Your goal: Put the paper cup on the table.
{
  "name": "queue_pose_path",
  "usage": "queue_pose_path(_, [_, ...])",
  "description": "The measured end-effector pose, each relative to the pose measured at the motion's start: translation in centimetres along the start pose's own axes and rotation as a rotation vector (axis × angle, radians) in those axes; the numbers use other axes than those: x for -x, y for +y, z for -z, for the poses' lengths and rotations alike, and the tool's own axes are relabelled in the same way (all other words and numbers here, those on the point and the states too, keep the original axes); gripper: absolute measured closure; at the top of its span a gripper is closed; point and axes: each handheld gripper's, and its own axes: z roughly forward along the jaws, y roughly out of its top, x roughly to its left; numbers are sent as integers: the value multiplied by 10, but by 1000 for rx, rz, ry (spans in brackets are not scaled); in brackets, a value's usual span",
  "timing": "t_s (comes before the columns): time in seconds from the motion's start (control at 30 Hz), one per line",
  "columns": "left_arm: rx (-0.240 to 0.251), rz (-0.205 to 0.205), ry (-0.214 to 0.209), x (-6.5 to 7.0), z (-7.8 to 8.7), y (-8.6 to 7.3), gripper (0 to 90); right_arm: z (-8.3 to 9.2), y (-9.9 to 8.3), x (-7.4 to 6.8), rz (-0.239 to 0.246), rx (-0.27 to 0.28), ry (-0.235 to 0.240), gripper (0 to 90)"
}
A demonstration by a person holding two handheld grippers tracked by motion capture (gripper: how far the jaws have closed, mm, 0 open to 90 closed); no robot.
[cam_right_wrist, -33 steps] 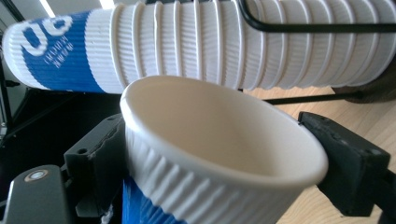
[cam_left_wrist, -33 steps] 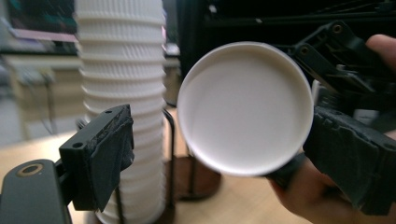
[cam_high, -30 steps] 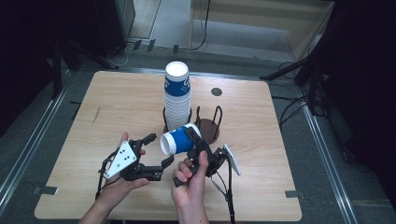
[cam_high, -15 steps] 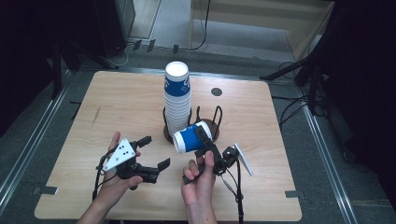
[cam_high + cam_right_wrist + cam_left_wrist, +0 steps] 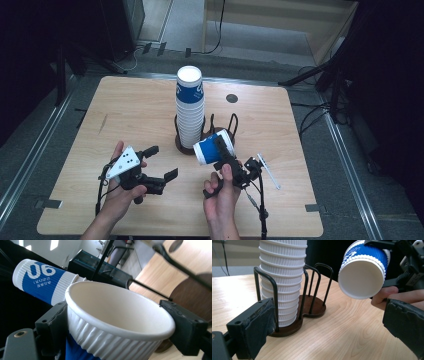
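Single blue cup point(image 5: 214, 148) clamped sideways in right gripper point(image 5: 227, 155), centre frame, already off stack point(image 5: 189, 107) in black holder point(image 5: 222, 131). Left gripper point(image 5: 161, 165) just opened wide, empty, lower left. Placing cup still pending.

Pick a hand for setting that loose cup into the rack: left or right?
Right. Its gripper is already shut on the blue cup, close beside the wire rack. The left gripper has open, empty jaws, farther from the rack.
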Motion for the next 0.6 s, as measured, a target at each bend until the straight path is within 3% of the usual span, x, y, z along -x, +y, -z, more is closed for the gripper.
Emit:
queue_pose_path(0.1, [-5, 5, 3, -2, 1, 0, 0, 3, 4, -2, 69, 17, -1, 140])
queue_pose_path(0.27, [-7, 8, 5, -3, 1, 0, 0, 6, 8, -2, 87, 24, 0, 140])
queue_pose_path(0.5, [-13, 8, 9, -5, 2, -1, 0, 10, 10, -3, 152, 36, -26, 140])
queue_pose_path(0.6, [-14, 14, 10, -6, 3, -1, 0, 11, 11, -3, 223, 42, -34, 141])
